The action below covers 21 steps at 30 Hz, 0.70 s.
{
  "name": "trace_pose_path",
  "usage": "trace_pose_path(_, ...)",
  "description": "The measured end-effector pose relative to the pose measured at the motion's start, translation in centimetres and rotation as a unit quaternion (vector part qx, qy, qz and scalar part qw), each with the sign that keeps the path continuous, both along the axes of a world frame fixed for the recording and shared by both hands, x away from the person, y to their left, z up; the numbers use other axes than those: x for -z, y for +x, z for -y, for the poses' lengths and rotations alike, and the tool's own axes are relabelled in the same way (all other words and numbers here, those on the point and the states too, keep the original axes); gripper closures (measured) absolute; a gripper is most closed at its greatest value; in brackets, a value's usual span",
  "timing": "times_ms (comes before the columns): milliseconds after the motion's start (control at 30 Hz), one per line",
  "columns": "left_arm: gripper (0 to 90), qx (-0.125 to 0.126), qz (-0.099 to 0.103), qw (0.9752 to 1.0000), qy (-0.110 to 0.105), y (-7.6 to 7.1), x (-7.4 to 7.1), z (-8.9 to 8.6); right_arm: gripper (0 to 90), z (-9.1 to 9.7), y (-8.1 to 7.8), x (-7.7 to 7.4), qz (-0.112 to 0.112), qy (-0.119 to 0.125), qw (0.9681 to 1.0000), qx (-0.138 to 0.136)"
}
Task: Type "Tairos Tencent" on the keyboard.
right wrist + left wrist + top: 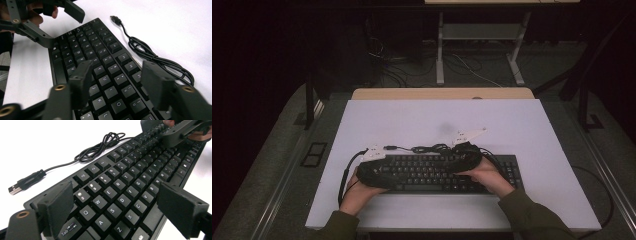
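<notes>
A black keyboard [437,172] lies near the front of the white worktop [512,125], its long axis running left to right, key rows facing the person. Its thin cable [100,146] coils just beyond the far edge, the plug [15,189] lying off to the left. The left hand-held gripper [115,202] hovers over the left-end keys, jaws spread wide, gripping nothing. The right hand-held gripper [117,80] hangs half open above the right-hand keys, also empty. Bare matte worktop stretches beyond and to either side.
</notes>
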<state>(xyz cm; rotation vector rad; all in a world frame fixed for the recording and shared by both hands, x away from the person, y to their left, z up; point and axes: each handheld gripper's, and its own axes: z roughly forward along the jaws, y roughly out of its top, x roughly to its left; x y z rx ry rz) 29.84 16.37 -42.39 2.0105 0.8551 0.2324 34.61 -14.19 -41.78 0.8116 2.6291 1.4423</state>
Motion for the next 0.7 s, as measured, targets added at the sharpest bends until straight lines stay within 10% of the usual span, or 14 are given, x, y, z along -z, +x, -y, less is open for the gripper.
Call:
trace_pose_path(500, 0.3, 0.010, 0.003, 0.9999, 0.005, -0.1, 0.2, 1.0, 87.9, -0.1, 0.0, 0.1, 0.001, -0.008, 1.0000, -0.001)
trace_pose_path(700, 0.2, 0.015, 0.001, 0.9999, 0.005, 0.0, 0.3, 1.1, 89.3, -0.5, 0.0, 0.6, -0.008, -0.025, 0.9995, -0.015)
